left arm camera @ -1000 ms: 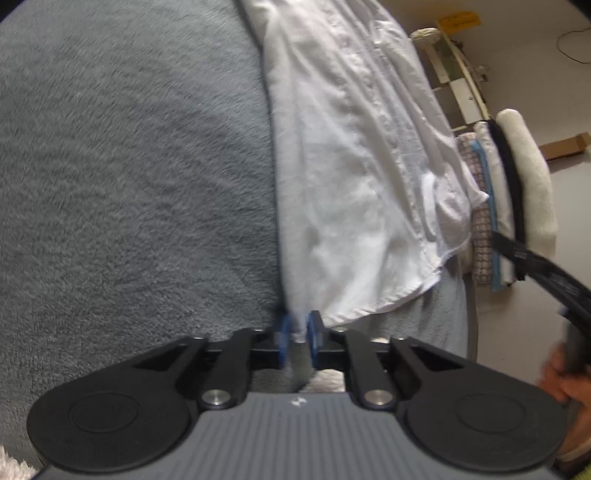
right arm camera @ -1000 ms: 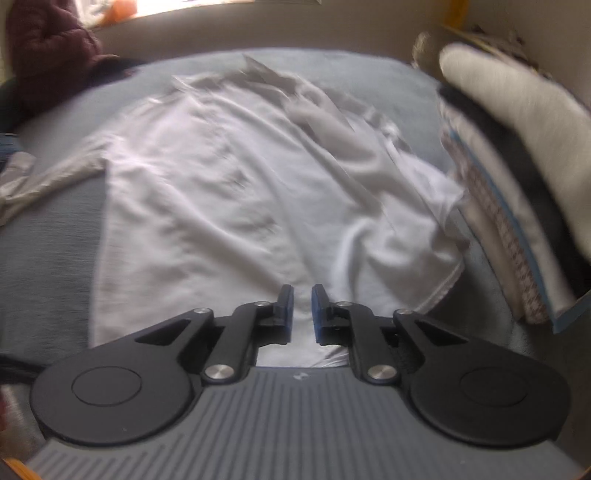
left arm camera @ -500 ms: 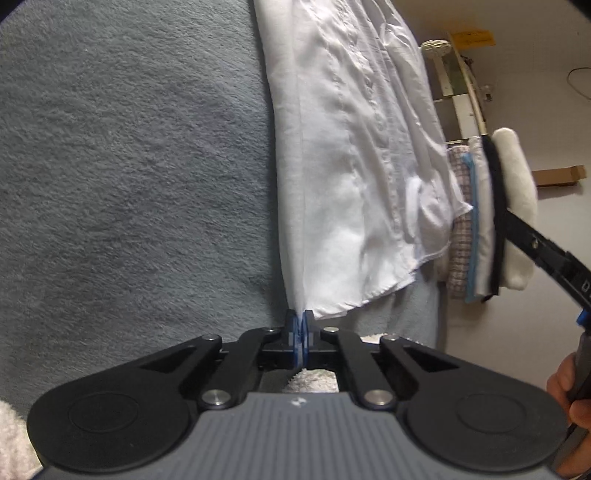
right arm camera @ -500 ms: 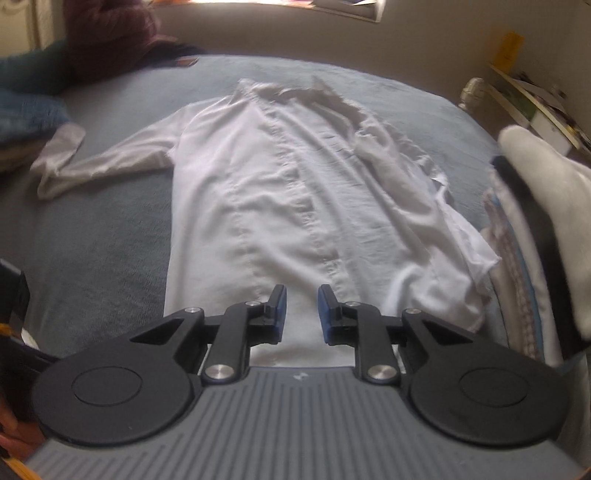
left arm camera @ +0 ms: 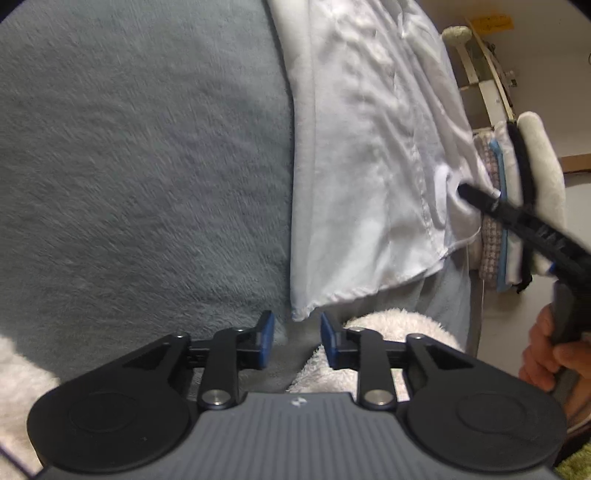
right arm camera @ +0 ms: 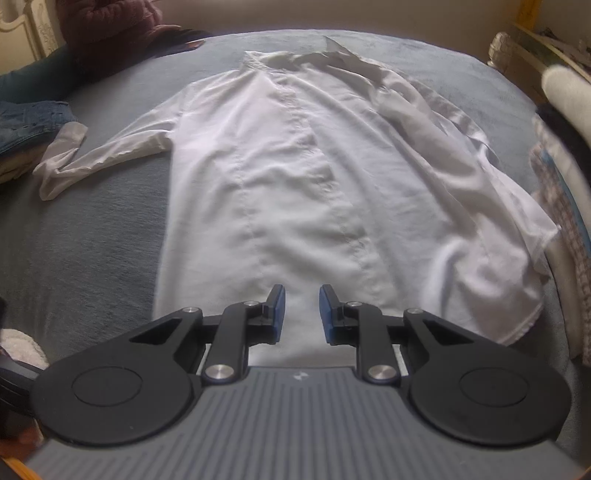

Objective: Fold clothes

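While the white shirt point(right arm camera: 295, 177) lies spread flat on the grey bed point(left arm camera: 140, 184), the left gripper point(left arm camera: 297, 338) is opening its fingers, and the shirt's bottom corner sits just ahead of them, let go. Over the shirt's bottom edge, the right gripper point(right arm camera: 302, 310) has its fingers a little apart, holding nothing

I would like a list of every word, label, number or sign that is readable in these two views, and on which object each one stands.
No text can be read in either view.
Yellow note on the wall: dark marks, too blurred to read.
Small light emblem on the left claw body: a logo, no letters.
White shirt: no label visible.
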Tool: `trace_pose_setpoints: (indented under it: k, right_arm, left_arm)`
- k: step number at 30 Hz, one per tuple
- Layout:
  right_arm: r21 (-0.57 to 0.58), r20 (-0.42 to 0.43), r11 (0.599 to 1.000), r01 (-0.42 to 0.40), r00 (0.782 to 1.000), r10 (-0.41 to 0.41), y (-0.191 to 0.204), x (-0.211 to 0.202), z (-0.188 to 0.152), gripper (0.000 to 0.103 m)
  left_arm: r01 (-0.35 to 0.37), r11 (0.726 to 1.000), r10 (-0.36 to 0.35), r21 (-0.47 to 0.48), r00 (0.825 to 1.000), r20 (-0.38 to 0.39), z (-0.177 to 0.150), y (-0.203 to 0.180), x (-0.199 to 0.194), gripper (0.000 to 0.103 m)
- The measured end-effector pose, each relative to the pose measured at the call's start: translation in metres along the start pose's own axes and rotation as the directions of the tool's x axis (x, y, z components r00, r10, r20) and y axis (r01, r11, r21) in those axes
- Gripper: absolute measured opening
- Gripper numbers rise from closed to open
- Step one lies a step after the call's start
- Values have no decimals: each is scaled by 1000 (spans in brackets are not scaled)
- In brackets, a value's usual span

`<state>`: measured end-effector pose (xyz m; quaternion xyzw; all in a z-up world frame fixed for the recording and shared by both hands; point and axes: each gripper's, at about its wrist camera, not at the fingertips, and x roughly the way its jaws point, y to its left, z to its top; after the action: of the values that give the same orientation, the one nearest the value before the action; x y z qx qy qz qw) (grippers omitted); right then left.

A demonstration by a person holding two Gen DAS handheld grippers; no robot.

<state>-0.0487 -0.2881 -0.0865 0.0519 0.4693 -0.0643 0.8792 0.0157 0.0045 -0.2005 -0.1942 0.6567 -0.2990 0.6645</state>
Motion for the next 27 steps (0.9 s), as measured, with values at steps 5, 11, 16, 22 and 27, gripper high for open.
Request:
trace_pose_setpoints:
  k: [5, 11, 16, 22, 27]
  right_arm:
    - [79, -42, 997, 15, 999, -11, -46, 15, -8, 24]
    - [209, -94, 978, -19, 995, 39, -89, 47, -5, 27]
    - [259, -118, 962, -89, 985, 123, -105, 70, 5, 31]
    - [222, -142, 969, -108, 980, 142, -106, 80, 11, 32]
    - [263, -89, 959, -105, 987, 132, -120, 65, 13, 32]
  left_arm:
    - [-24, 1000, 22, 9, 987, 160, 20, -7, -27, 37]
    - [-83, 997, 81, -1, 961, 266, 57, -15, -19, 38]
    - [-119, 993, 110, 14, 951, 288, 79, -20, -4, 38]
    - [-155, 988, 142, 25, 948, 287, 83, -17, 9, 38]
    - [-157, 987, 141, 32, 945, 296, 80, -15, 9, 37]
